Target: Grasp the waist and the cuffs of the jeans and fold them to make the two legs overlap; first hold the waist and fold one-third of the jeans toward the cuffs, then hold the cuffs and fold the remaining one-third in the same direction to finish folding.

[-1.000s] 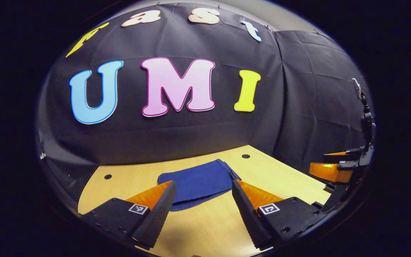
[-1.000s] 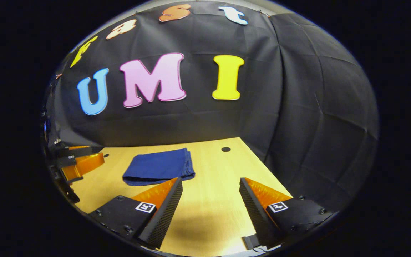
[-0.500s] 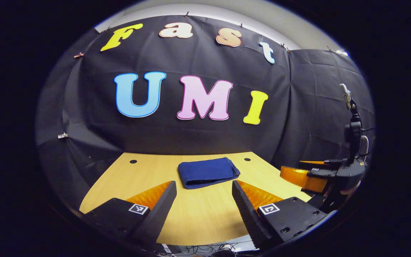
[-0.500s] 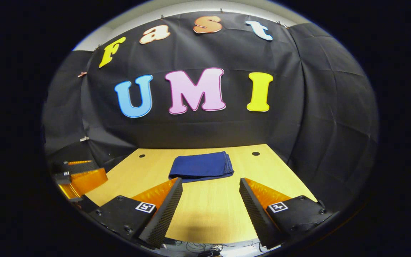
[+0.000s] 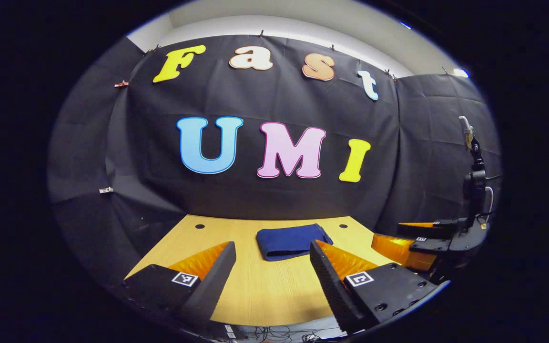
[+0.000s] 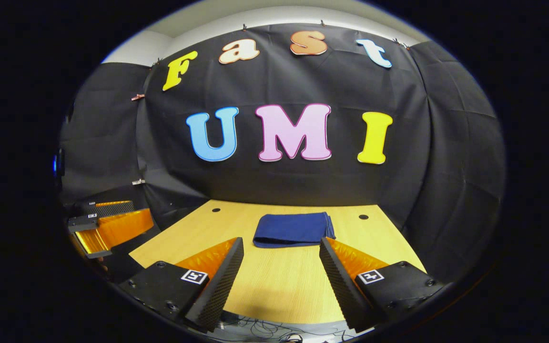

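The jeans [image 5: 291, 241] are seen folded into a compact blue rectangle, lying flat toward the far middle of the wooden tabletop [image 5: 265, 290]. The left gripper [image 5: 270, 267] is held well short of them, its fingers spread wide and empty. The right gripper [image 6: 281, 267] is likewise held back, fingers wide apart, nothing between them.

Both cameras sit back past the near edge of the tabletop [image 5: 265, 295], low, facing the black cloth wall [image 5: 265, 200]. The left gripper view looks from the left, the right gripper view from the right. Both share the tabletop [image 6: 284, 281], the folded jeans [image 5: 292, 241] [image 6: 293, 229] and the wall [image 6: 303, 186].
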`<state>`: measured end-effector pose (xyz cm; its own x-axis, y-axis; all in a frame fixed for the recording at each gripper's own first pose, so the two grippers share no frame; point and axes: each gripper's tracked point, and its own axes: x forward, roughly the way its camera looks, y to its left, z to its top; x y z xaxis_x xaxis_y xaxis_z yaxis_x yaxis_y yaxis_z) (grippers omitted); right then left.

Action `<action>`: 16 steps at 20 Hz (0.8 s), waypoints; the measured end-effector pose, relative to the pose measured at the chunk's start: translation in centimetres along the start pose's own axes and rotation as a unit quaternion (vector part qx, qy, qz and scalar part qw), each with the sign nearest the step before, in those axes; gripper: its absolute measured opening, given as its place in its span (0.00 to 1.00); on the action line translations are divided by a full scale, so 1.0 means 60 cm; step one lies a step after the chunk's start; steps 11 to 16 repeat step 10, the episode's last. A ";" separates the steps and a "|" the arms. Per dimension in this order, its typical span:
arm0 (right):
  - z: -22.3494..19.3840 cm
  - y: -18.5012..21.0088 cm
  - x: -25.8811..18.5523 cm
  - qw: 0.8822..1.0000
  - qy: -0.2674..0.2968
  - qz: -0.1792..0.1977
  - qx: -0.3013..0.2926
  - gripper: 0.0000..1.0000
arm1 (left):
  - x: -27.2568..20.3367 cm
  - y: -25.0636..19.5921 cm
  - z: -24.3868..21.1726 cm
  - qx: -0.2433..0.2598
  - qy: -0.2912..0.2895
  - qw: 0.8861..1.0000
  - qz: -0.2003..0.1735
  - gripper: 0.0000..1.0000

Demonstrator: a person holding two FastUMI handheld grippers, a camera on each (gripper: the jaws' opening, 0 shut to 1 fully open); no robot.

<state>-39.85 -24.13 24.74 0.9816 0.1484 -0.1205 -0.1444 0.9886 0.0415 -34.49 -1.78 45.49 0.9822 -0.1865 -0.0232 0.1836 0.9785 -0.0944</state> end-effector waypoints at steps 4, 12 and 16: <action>0.015 0.015 0.001 1.000 -0.008 0.012 -0.001 0.98 | -0.006 0.008 -0.001 0.007 -0.004 1.000 0.010 0.96; -0.008 0.029 -0.023 1.000 -0.015 0.022 0.003 0.98 | -0.030 0.021 -0.008 0.004 -0.008 1.000 0.015 0.96; -0.008 0.029 -0.023 1.000 -0.015 0.022 0.003 0.98 | -0.030 0.021 -0.008 0.004 -0.008 1.000 0.015 0.96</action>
